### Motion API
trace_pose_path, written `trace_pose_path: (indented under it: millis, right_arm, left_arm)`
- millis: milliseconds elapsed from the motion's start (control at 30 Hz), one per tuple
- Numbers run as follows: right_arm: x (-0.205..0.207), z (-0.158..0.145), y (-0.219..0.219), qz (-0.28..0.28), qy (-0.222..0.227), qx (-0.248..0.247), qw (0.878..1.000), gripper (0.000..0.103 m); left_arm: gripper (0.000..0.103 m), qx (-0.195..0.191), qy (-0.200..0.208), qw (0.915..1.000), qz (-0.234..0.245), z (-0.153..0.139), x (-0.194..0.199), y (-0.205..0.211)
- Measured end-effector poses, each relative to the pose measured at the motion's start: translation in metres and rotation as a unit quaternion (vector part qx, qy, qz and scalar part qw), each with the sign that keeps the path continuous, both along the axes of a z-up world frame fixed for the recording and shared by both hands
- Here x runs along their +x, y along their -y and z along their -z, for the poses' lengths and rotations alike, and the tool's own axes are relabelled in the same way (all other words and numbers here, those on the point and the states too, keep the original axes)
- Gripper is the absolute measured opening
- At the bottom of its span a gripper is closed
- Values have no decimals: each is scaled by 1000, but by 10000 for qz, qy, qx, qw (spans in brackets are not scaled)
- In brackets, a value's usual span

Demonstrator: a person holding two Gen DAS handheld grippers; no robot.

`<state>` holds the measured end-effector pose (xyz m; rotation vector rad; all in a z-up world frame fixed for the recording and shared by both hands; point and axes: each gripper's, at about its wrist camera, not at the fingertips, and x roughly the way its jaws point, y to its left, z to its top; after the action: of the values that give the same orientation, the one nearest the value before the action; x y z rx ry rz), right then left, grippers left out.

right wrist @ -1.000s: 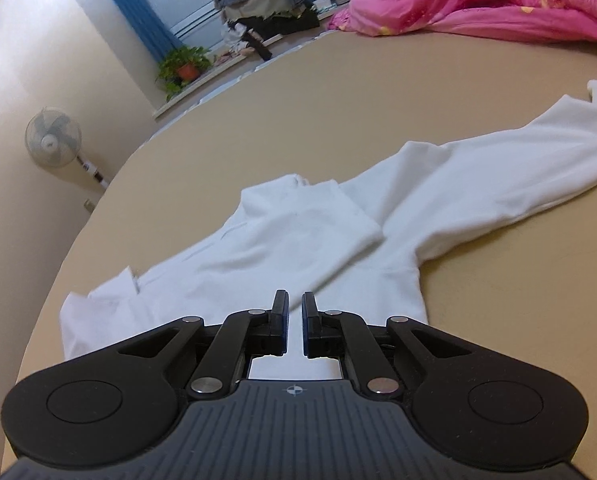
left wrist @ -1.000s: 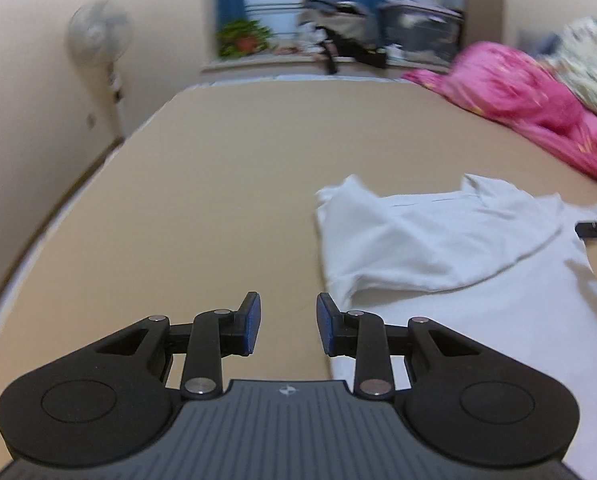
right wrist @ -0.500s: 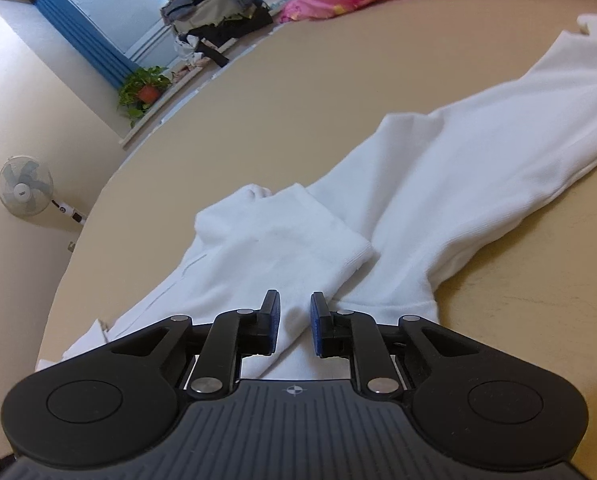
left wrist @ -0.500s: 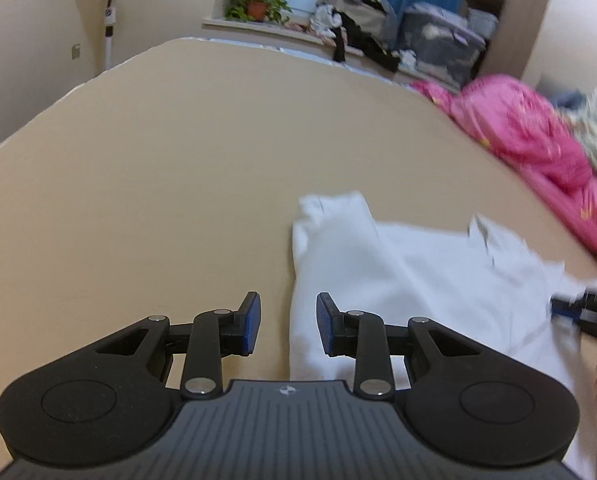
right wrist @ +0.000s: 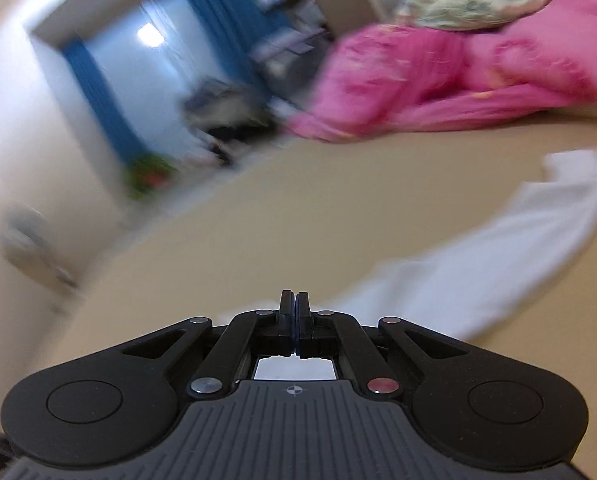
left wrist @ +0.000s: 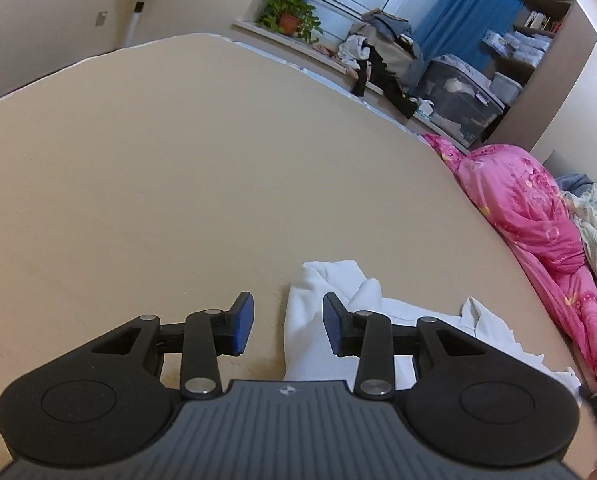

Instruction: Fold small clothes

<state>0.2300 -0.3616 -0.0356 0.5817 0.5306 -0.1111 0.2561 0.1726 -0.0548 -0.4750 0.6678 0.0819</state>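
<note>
A white long-sleeved garment lies on the tan bed sheet. In the left wrist view my left gripper is open, its blue pads either side of a bunched edge of the garment, which lies between and below them. In the right wrist view, which is motion-blurred, my right gripper has its jaws closed together. White cloth shows just behind and under its fingers, and a white sleeve stretches away to the right. Whether cloth is pinched between the pads is hidden.
A pink quilt and a pale floral blanket are heaped along the right side of the bed. A windowsill with a potted plant, piled clothes and storage boxes lies beyond the bed. A fan stands at the far left.
My right gripper's jaws have closed and it has swung quickly, tilting upward. My left gripper has moved forward over the garment's left edge, still open.
</note>
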Motion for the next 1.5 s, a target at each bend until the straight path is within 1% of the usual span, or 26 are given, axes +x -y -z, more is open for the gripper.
trace_pose_path:
  millis: [67, 100, 133, 167, 200, 233, 300, 433, 467, 500, 600, 700, 767, 833, 867, 1000, 1067, 1133, 1167, 1267, 1300, 1367, 1400, 1433, 1467, 1500]
  right_arm:
    - [18, 25, 12, -258, -330, 849, 9955, 0]
    - [26, 34, 12, -426, -387, 1178, 9914, 4]
    - [33, 40, 10, -588, -415, 1340, 9884, 4]
    - [40, 44, 6, -677, -464, 1337, 9876, 5]
    - [46, 48, 1, -676, -535, 1251, 9884, 13]
    - [49, 51, -2, -670, -582, 1204, 9888, 27]
    - [59, 62, -7, -636, -866, 1096, 9882, 36]
    - [62, 63, -17, -748, -800, 875, 9901, 34]
    - [65, 61, -15, -787, -749, 854, 9904, 27]
    - [65, 62, -15, -850, -738, 901, 9896, 0]
    - [65, 63, -13, -747, -867, 977, 9886, 0]
    - [64, 61, -16, -551, -1199, 1012, 9861, 0]
    - [61, 57, -21, -376, -1374, 881, 9859, 0]
    - [59, 58, -24, -335, -1406, 845, 9859, 5]
    - [60, 59, -27, -349, -1413, 762, 9864, 6]
    - [68, 64, -31, -494, -1219, 547, 9898, 5]
    - [73, 66, -25, -545, -1140, 671, 9897, 0]
    - [67, 61, -18, -426, -915, 856, 9912, 0]
    - [59, 52, -16, -252, -656, 913, 9933, 0]
    - [20, 8, -13, 310, 579, 837, 9943, 0]
    - [11, 2, -13, 506, 652, 746, 9938, 0]
    - [11, 15, -9, 734, 205, 735, 9944, 0]
    - [20, 30, -7, 652, -253, 903, 9935, 0]
    - [30, 47, -3, 503, -667, 1290, 9881, 0]
    - [37, 59, -3, 367, -915, 1546, 9831, 0]
    - [43, 64, -6, 219, -1066, 1578, 9815, 4]
  left_arm:
    - [42, 12, -20, 10000, -12, 0, 0, 2]
    - [42, 0, -2, 10000, -19, -1, -1, 2]
    - [42, -17, 24, 10000, -12, -2, -2, 3]
    - [42, -9, 49, 10000, 2, -3, -2, 3]
    - [42, 24, 64, 10000, 11, -4, -3, 3]
    - [42, 55, 65, 10000, 15, -3, -3, 3]
    - [42, 62, 29, 10000, -14, -1, -2, 2]
    - [42, 58, -1, 10000, -34, 1, 0, 0]
    - [42, 72, 6, 10000, -37, 1, 0, 1]
    - [42, 83, 19, 10000, -43, 1, 0, 1]
    - [42, 98, 49, 9999, -44, 0, 0, 0]
    - [42, 114, 67, 9999, -48, -2, 0, -2]
    - [42, 102, 76, 9999, -63, -2, 0, -3]
    - [42, 108, 83, 9999, -62, -2, -1, -1]
    - [42, 112, 83, 9999, -59, -2, -1, -1]
    - [42, 130, 82, 9999, -23, -2, -1, 1]
    - [42, 133, 81, 9999, -2, -3, -1, -1]
    - [42, 143, 90, 9999, -15, -4, -1, -2]
    - [42, 139, 91, 9999, -27, -4, -1, -3]
    - [42, 103, 99, 9999, -65, -4, 0, -7]
    - [42, 97, 103, 9999, -67, -3, 1, -7]
    - [42, 91, 94, 9999, -58, -2, 2, -6]
    - [42, 87, 78, 9999, -45, -2, 2, -6]
    - [42, 92, 63, 9999, -32, -1, 2, -5]
    - [42, 94, 62, 9999, -16, -2, 2, -5]
    - [42, 95, 67, 9999, 2, -3, 2, -4]
